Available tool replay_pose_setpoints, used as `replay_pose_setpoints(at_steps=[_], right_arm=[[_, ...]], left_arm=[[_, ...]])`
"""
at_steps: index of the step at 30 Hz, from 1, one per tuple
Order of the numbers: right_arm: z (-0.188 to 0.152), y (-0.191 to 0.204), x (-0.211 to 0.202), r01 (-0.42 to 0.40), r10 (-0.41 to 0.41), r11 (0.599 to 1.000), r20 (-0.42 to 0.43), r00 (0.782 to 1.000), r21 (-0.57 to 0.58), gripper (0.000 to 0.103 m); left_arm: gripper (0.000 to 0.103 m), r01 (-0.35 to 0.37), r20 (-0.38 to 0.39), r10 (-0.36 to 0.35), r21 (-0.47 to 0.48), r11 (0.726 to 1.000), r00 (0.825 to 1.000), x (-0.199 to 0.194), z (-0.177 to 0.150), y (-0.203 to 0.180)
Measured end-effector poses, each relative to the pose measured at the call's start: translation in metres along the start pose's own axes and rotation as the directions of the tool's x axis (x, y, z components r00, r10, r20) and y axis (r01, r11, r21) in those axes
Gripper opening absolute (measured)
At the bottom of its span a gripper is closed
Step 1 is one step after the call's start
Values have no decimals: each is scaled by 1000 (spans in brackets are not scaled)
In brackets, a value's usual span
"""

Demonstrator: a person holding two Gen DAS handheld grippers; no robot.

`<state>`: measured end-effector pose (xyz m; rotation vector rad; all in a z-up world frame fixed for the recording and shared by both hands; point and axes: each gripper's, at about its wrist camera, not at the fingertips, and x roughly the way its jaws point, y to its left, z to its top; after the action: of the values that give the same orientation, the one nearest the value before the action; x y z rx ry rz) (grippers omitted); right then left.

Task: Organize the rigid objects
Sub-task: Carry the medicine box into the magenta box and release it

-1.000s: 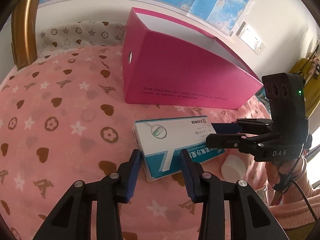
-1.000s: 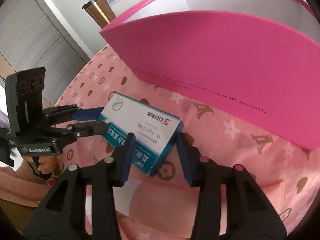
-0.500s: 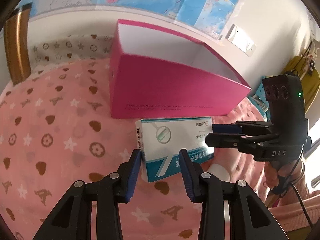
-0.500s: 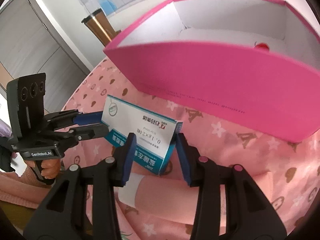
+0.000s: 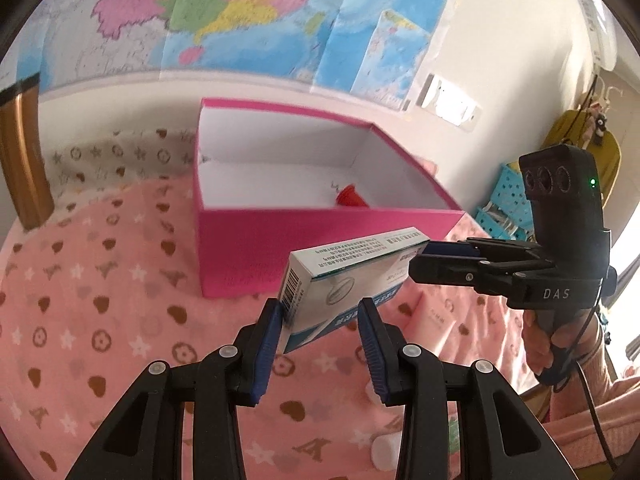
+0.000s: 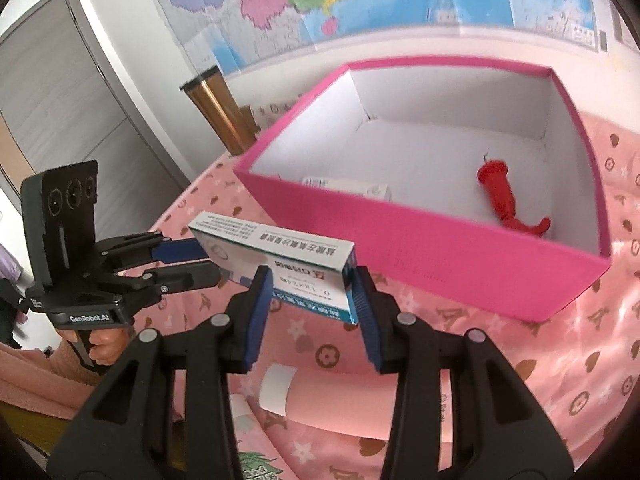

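Observation:
A white and blue medicine box hangs in the air in front of the open pink box. My left gripper is shut on one end of it and my right gripper is shut on the other end. The medicine box is tilted, just below the pink box's near wall. Each gripper shows in the other's view, the right gripper and the left gripper. Inside the pink box lie a red object and a white tube.
A pink tube with a white cap lies on the pink patterned cloth below the grippers. A white cap lies near it. A gold tumbler stands at the back left. A map covers the wall.
Both grippers have lifted the medicine box off the cloth, up toward the pink box's rim. The inside of the pink box has come into view.

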<state>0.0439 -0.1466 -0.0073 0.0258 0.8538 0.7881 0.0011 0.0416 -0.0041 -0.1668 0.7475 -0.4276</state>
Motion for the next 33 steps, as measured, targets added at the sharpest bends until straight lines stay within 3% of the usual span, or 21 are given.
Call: replay_pose_setpoints(at_steps=[9,16,23,33], right_arm=[[31,6,-26,0,4,999,88,996,-40,44],[60,-4,-23,6,-3,1000,121,993,-29,44],[78,-23,4,-1,-1,1000,72,997,22,44],[74,-47,43,-36,41,994,-41,998,103,42]], left_arm=[[39,-14,75,8,72,997,997,-18,35,-12],[39,-29,97,21,81,996,995,-15,68,-5],[39,-38,44,37,25,999,998,10,83,13],[39,-90,-81,86,-39,995,993,40,82,34]])
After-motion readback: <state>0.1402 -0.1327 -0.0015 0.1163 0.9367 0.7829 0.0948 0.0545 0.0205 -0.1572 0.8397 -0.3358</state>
